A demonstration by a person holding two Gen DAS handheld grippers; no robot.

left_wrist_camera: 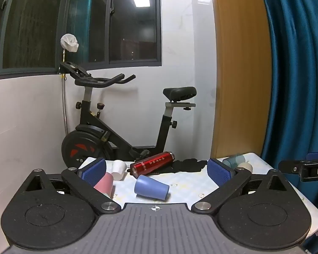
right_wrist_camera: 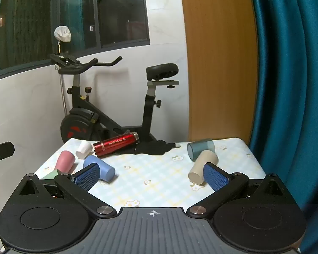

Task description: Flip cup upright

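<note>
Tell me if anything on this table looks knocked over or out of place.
Yes. The blue cup, beige cup, teal cup, white cup and red bottle all lie on their sides; the pink cup leans tilted.

Table (right_wrist_camera: 159,175), floral checked cloth: blue cup (right_wrist_camera: 99,168), pink cup (right_wrist_camera: 64,164), white cup (right_wrist_camera: 84,149), beige cup (right_wrist_camera: 203,166), teal cup (right_wrist_camera: 200,148), all on sides; red flask (right_wrist_camera: 116,144); black cloth (right_wrist_camera: 154,148).

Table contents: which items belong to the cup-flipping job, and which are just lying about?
Job items, all cups lying on their sides:
blue cup
pink cup
white cup
teal cup
beige cup

Lying about:
red flask
black cloth
exercise bike
</note>
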